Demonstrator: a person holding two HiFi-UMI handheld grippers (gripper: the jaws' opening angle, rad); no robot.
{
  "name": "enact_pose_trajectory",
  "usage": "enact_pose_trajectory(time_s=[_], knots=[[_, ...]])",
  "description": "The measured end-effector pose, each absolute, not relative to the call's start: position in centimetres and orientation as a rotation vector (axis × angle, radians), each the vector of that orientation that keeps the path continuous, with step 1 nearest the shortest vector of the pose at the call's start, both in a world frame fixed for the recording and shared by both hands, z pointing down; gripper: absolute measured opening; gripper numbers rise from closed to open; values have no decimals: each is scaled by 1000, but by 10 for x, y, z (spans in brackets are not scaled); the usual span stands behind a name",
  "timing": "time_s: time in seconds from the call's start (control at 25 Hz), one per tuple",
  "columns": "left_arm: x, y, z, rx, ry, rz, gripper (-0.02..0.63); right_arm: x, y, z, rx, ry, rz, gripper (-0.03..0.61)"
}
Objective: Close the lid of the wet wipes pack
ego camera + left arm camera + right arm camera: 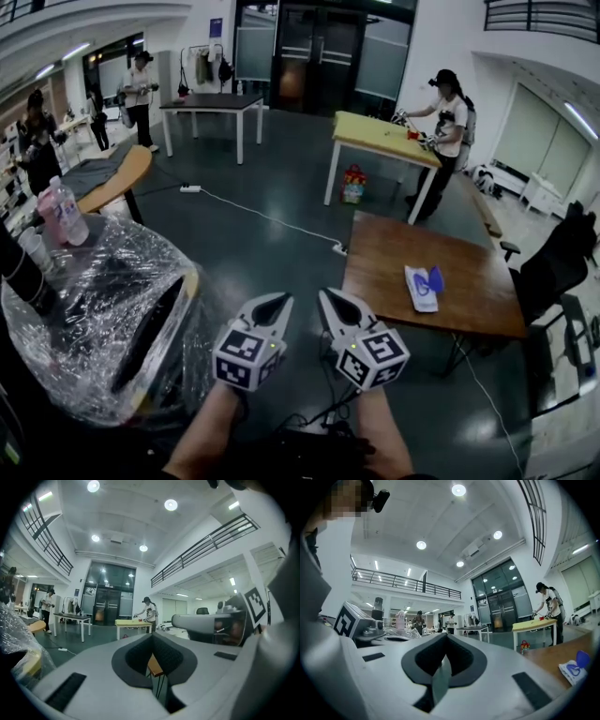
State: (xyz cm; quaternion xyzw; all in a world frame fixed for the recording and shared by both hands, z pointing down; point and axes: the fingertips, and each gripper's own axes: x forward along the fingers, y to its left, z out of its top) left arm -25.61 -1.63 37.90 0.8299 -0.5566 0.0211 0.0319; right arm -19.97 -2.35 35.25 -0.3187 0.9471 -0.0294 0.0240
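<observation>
The wipes pack is a flat white pack with blue print. It lies on the brown counter, near the middle of the top. Its blue lid is open and sticks up at the far end of the pack. In the right gripper view the pack sits low at the right edge, and the round blue lid stands up above it. The print on the pack is too small to read.

Nothing else lies on the counter. A black chair stands just beside its right end.

The two hand-held grippers are well apart from the pack, held up over the dark floor on the near side of the counter. The left hand-held gripper and the right hand-held gripper are side by side, close together. Each has its jaws pressed together with nothing between them, as each gripper's own view shows. In the left gripper view, only a small brown corner of the counter shows through the thin slit under the jaws.

At the left is a big lump wrapped in shiny clear plastic. What is inside is hard to make out. A pink bottle stands behind it.

Far back, a person leans over a yellow table.
</observation>
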Motion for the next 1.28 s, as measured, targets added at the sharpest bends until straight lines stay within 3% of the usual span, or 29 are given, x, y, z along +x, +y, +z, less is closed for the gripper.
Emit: enact_pose_trajectory(time_s=[0.4, 1.28], knots=[[-204, -31, 395, 2611, -1567, 113, 6, -144, -36, 368, -1142, 2871, -157, 11], [16, -132, 422, 2711, -1276, 212, 8, 82, -133, 397, -1449, 2717, -279, 11]])
